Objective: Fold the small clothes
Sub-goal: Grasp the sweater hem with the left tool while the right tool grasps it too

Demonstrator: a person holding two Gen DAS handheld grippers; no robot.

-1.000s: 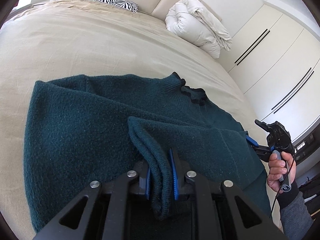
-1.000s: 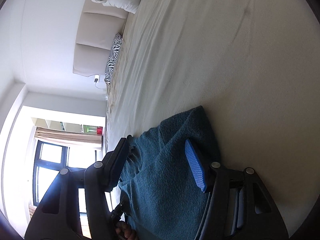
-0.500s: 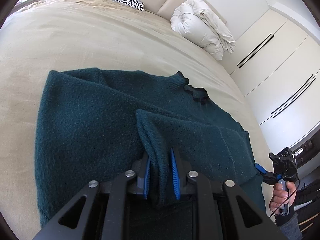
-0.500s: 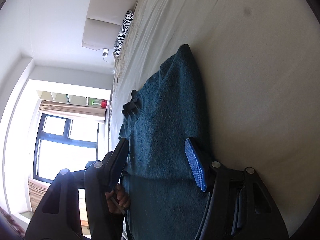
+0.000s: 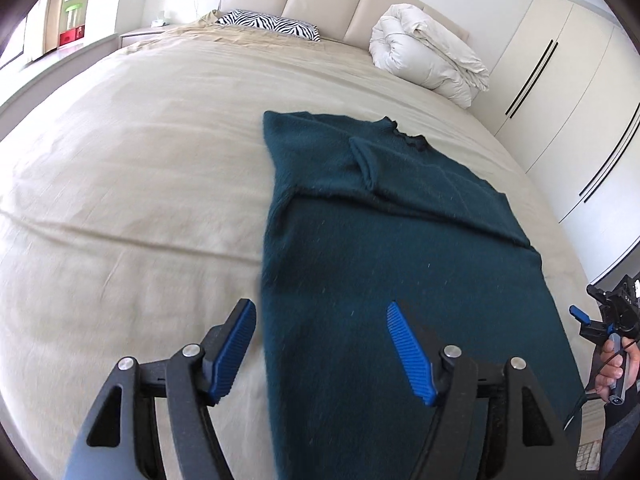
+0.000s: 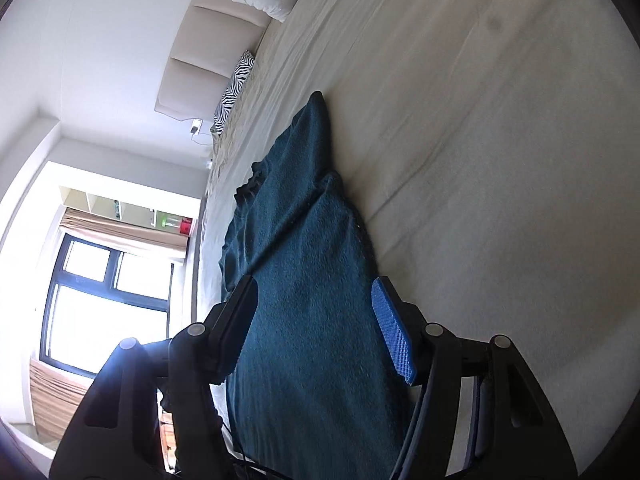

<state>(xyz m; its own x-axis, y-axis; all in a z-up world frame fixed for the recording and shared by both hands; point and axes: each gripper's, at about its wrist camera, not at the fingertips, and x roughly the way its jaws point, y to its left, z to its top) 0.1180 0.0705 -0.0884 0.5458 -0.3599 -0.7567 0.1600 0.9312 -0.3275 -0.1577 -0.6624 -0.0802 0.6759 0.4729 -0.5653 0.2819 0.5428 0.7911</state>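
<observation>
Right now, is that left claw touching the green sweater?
Apart. The left wrist view shows the left gripper wide open, nothing pinched, above the sweater.

1 sweater (image 5: 384, 264), 2 tools, 1 pillow (image 5: 268, 26), 1 duvet (image 5: 428, 60).

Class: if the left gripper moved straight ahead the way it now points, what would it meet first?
Most likely the teal sweater lying on the bed. The left gripper is open and empty, and the sweater's near part lies between its fingers. Depth is unclear, so how soon it would touch cannot be told.
</observation>
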